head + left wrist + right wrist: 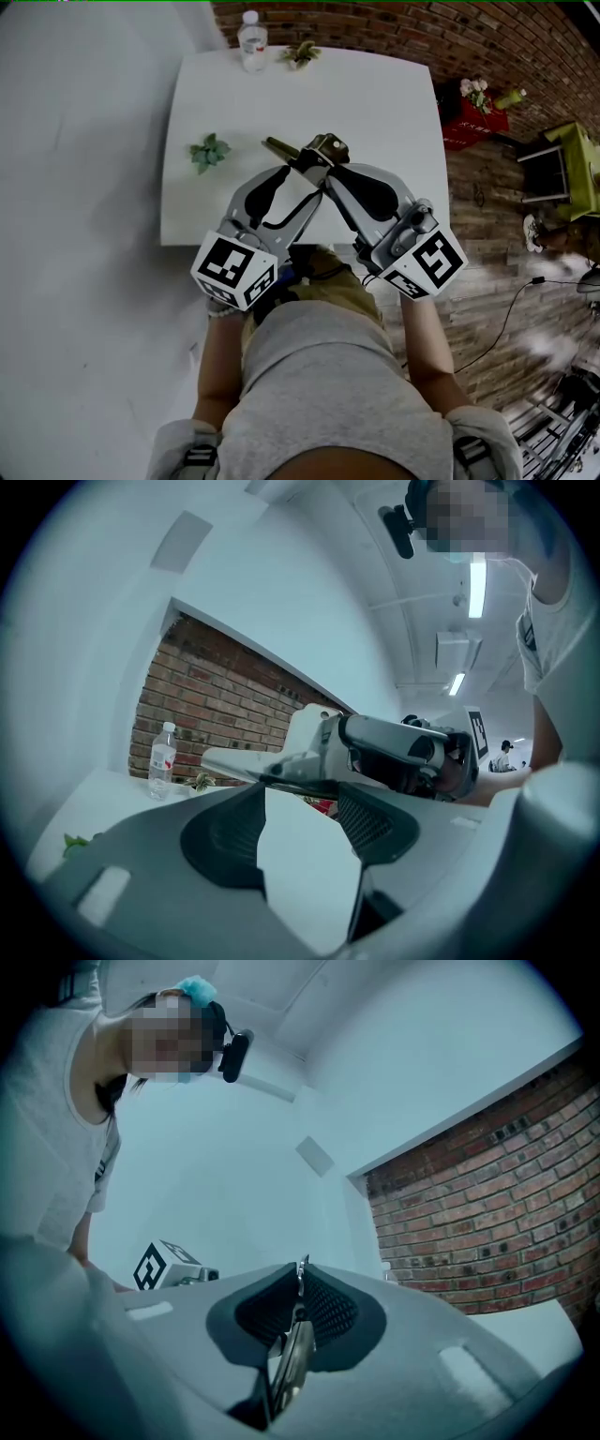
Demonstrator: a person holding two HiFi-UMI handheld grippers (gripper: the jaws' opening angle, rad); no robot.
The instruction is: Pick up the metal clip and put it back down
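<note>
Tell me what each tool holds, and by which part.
Right tool pinches the metal clip by a thin flat end; left tool holds nothing.

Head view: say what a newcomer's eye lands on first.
Two grippers meet tip to tip above the white table. The right gripper has its jaws shut on the metal clip; the left gripper has its jaws apart, empty. A water bottle stands at the table's far edge.

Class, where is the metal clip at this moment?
The metal clip sits clamped in the right gripper, seen in the right gripper view; the head view shows that gripper over the white table, beside the left gripper.
</note>
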